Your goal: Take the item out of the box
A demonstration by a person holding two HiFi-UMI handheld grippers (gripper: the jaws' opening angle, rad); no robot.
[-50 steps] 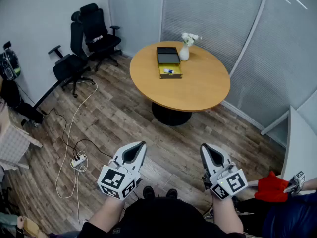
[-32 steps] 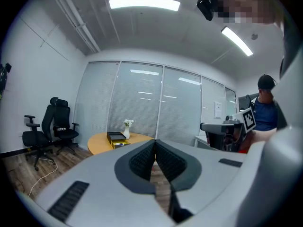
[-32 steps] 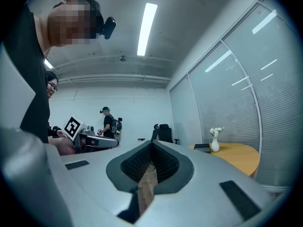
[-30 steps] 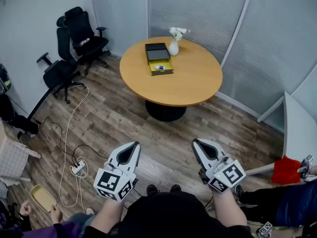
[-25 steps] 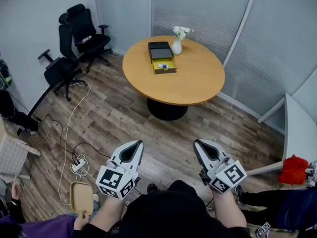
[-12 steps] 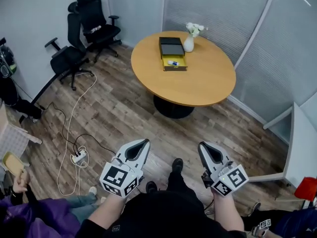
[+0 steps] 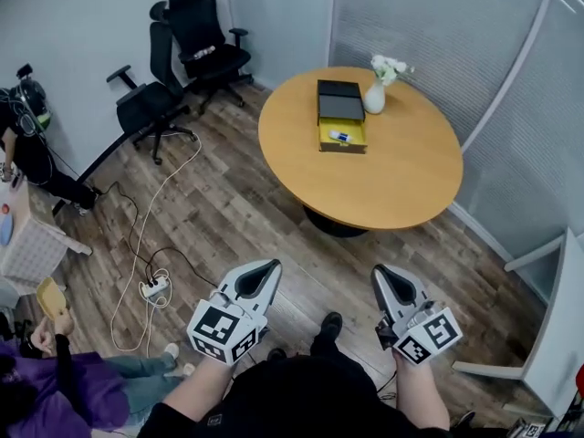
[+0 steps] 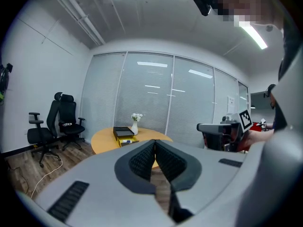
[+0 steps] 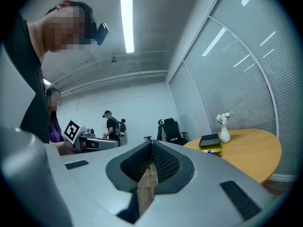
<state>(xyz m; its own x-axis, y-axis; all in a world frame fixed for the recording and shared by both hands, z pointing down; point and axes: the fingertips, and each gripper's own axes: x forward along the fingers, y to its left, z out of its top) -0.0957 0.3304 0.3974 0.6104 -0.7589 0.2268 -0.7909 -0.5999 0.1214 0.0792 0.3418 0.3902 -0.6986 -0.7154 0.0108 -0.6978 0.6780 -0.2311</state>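
An open box (image 7: 341, 122) lies on the round wooden table (image 7: 383, 185) across the room, its yellow tray holding a small white and blue item (image 7: 339, 137), its black lid behind it. Both grippers hang in the air over the floor, far short of the table. My left gripper (image 7: 270, 265) has its jaws pressed together with nothing between them, and my right gripper (image 7: 380, 273) is likewise shut and empty. The box (image 8: 124, 135) shows small in the left gripper view above the left gripper (image 8: 155, 144). In the right gripper view the box (image 9: 210, 143) sits right of the right gripper (image 9: 151, 144).
A white vase with flowers (image 7: 376, 94) stands beside the box. Black office chairs (image 7: 187, 57) are at the back left. Cables and a power strip (image 7: 155, 288) lie on the wooden floor. A crouching person (image 7: 55, 395) is at lower left, and glass partitions (image 7: 474, 44) curve behind the table.
The view has shifted: the table and box sit further right and slightly larger. Both grippers stay shut and side by side. The person at lower left has moved toward the left edge.
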